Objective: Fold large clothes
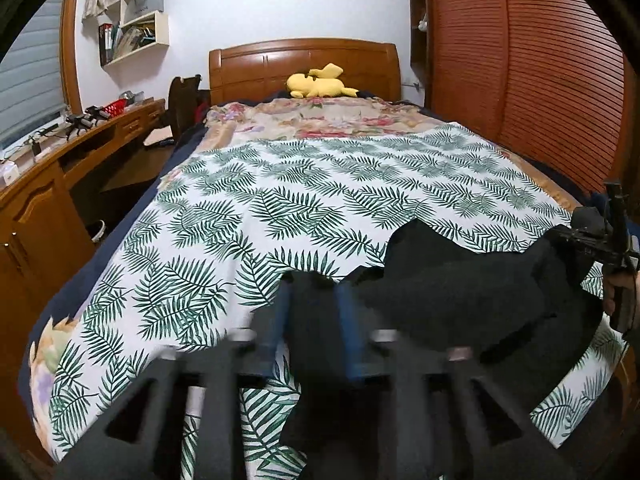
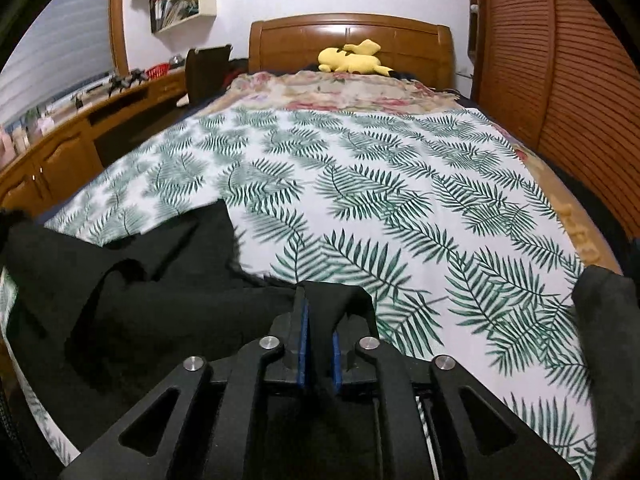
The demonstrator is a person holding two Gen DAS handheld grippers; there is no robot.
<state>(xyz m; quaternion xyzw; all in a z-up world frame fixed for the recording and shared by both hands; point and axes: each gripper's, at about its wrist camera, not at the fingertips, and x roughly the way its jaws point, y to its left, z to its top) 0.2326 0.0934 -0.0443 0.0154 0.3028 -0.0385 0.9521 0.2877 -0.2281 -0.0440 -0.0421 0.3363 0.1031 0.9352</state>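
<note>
Black cloth point(image 1: 460, 292) lay crumpled at the near end of the bed point(image 1: 132, 248), a large dark garment with a ragged-looking outline against the white sheet point(image 1: 320, 184) printed with green fern leaves. Its surface was matte and soft, bunched in thick folds, and in the right wrist view it spread from the lower left toward the middle, with another dark piece of cloth at the right edge; whether that was the same garment could not be told.

The left claw point(image 1: 316, 328) stood over the near edge of the garment, its blue pads point(image 1: 276, 320) spread apart with a strip of the black cloth running between them; the pads did not visibly press on it, though blur made the contact hard to judge. The bulk of the cloth lay to the right of that claw.

The right claw point(image 2: 319, 344) had its blue pads point(image 2: 304, 344) only a narrow gap apart, with a fold of the black cloth rising between them; whether they pinched it could not be told for certain. Most of the garment lay to its left.

In the left wrist view the right claw's dark frame and a hand point(image 1: 618, 288) showed at the far right edge. A yellow plush toy point(image 1: 320, 82) rested by the wooden headboard point(image 1: 304, 64).
</note>
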